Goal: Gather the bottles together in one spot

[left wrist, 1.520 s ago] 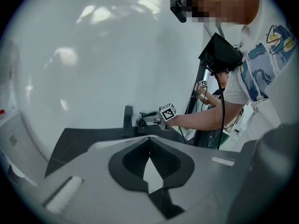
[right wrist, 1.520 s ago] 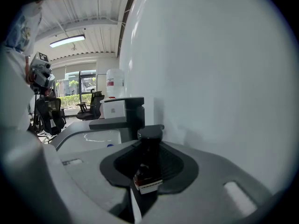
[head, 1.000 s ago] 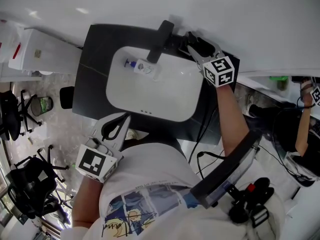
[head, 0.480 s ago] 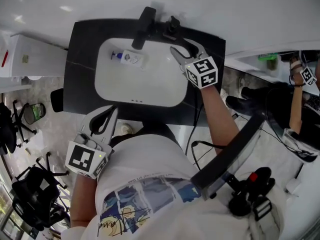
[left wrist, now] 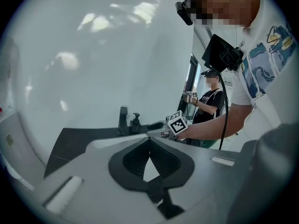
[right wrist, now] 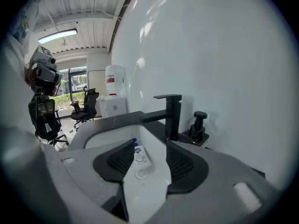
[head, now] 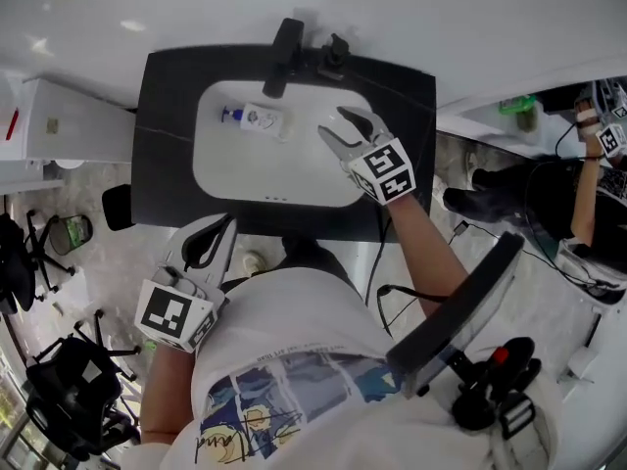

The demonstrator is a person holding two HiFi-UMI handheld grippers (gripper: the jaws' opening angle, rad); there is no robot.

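We see one small white bottle (head: 253,118) with a blue cap and a printed label, lying on its side in the upper left part of a white basin (head: 294,179). The basin is sunk into a black counter (head: 167,155) near the top of the head view. The bottle's long axis runs almost left to right across that view, with the cap toward the left edge. In the right gripper view the cap points away from us and the pale, rounded end lies nearer. A black faucet (head: 284,45) stands on the counter at the top of the head view. Its spout reaches over the basin and ends just above the bottle. A black soap pump (head: 336,47) stands just to the right of the faucet. The right gripper (head: 333,121) hangs over the right part of the basin, apart from the bottle. Only bare basin lies between them. Its jaws have just been opening and stand wide apart, grasping nothing. The bottle shows through the gap from farther off. The left gripper (head: 225,228) is lower left of the basin, by the counter's near edge, its jaw tips pressed together on nothing. A white cabinet (head: 69,125) sits at the far left, with black office chairs (head: 29,253) below it. Another person (head: 588,199) stands at the right edge.
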